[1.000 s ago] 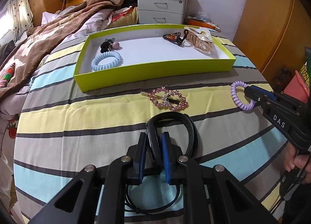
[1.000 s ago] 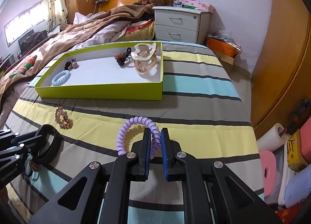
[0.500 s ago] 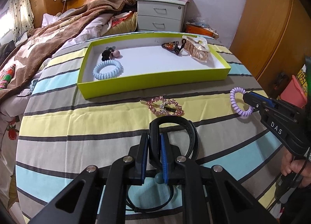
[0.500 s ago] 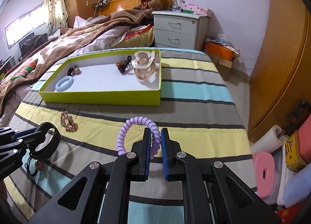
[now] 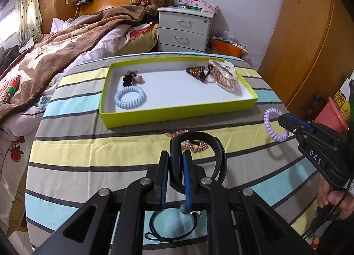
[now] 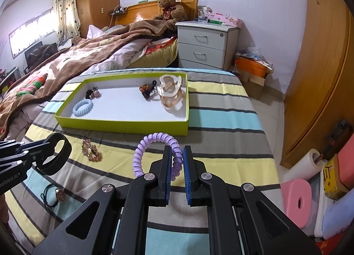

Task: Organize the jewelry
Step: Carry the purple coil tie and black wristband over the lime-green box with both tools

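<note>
My left gripper (image 5: 176, 155) is shut on a black band (image 5: 218, 150), held above the striped tablecloth. My right gripper (image 6: 177, 150) is shut on a purple coil hair tie (image 6: 152, 142), also off the cloth. The lime-green tray (image 5: 177, 115) lies beyond both, holding a blue coil tie (image 5: 130, 97), a black and pink tie (image 5: 132, 78), a butterfly clip (image 5: 197, 72) and a clear claw clip (image 5: 223, 75). A pink rhinestone clip (image 6: 90, 150) and a black cord tie with a charm (image 6: 55, 195) lie on the cloth near the left gripper (image 6: 42, 146).
A bed with a brown blanket (image 5: 55, 60) runs along the left of the table. Behind the tray stands a grey nightstand (image 6: 205, 46). Wooden wardrobe doors (image 6: 320, 77) and floor clutter, including a pink stool (image 6: 298, 201), lie to the right. A hand (image 5: 336, 199) grips the right tool.
Both grippers have risen, each still shut on its item; the black band and purple coil tie hang higher above the cloth, and the tray looks farther off.
</note>
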